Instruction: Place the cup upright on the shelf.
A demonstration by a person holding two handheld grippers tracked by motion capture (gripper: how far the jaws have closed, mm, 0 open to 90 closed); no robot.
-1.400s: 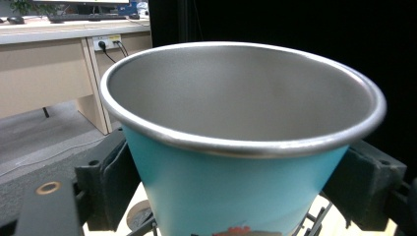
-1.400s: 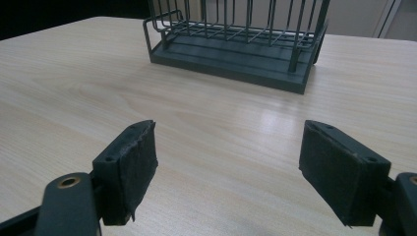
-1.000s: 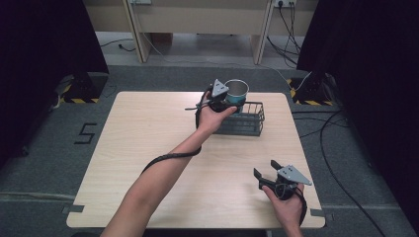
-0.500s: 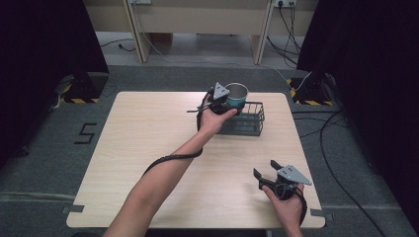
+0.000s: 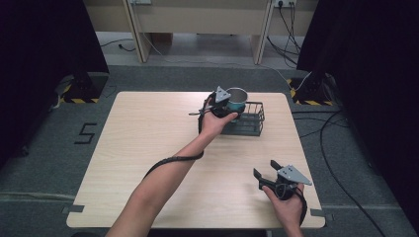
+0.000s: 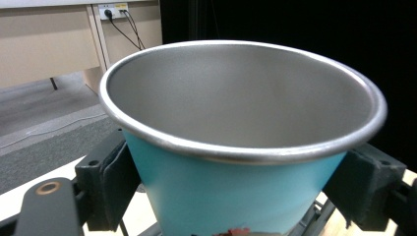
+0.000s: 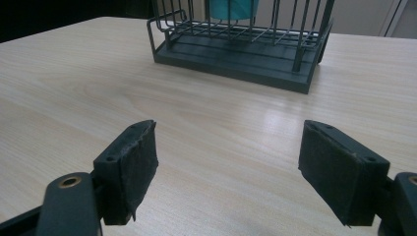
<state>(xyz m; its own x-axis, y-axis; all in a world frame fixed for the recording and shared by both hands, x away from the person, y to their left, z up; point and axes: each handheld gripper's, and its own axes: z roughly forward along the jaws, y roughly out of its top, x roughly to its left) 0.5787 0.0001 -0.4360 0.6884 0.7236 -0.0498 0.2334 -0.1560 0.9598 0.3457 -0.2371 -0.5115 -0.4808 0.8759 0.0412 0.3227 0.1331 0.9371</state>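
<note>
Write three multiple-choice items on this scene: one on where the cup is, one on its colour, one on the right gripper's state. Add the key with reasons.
1. Where is the cup?
A. over the wire basket
B. at the table's near left corner
C. on the floor

2. The cup's outside is:
A. red
B. teal
C. yellow

3. The right gripper is:
A. shut on the basket
B. shut on the cup
C. open, holding nothing

Key: 1 A, the left gripper holds it at the basket's left end. 2 B, teal wall, steel inside. 3 C, its pads stand wide apart over bare table.
</note>
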